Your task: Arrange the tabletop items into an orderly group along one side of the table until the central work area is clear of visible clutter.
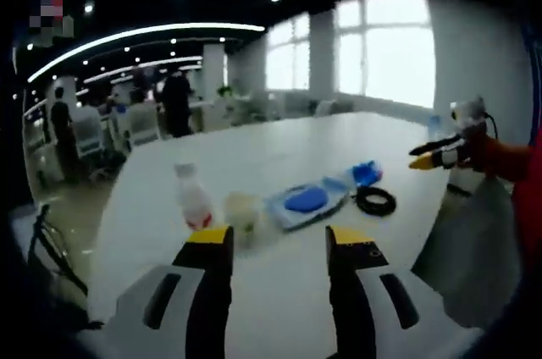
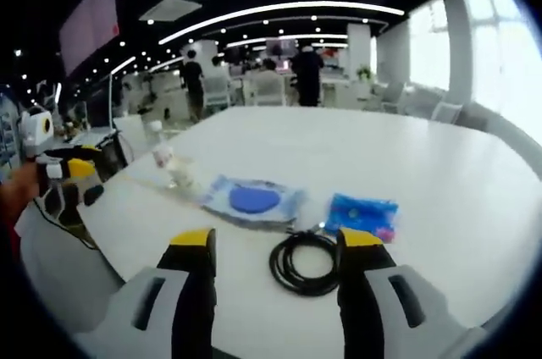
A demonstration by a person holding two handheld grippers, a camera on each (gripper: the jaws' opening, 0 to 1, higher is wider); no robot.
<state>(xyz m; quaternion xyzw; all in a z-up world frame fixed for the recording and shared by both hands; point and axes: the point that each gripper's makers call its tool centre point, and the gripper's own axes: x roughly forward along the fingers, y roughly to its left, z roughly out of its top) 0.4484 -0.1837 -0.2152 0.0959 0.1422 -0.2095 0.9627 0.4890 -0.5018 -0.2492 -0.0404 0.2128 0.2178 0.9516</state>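
Observation:
On the white table [image 1: 313, 147] lie a small plastic bottle [image 1: 192, 196] with a red label, a clear cup [image 1: 242, 211], a clear packet with a blue disc [image 1: 303, 200], a blue packet [image 1: 366, 173] and a coiled black cable [image 1: 375, 201]. My left gripper [image 1: 278, 245] hovers open just short of the cup, with nothing between its fingers. In the right gripper view the coiled black cable [image 2: 305, 262] lies just ahead of my open right gripper [image 2: 276, 253]; beyond are the blue-disc packet [image 2: 252, 200], the blue packet [image 2: 362, 215], the cup [image 2: 181, 172] and the bottle [image 2: 161, 154]. The other gripper [image 2: 63, 185] shows at the left edge.
The table [image 2: 381, 156] stretches bare behind the items. Chairs [image 1: 140, 122] and standing people [image 1: 176, 101] are at the far end, bright windows [image 1: 381, 46] beyond. A red sleeve [image 1: 508, 160] holds the other gripper [image 1: 440, 154] at the table's right side.

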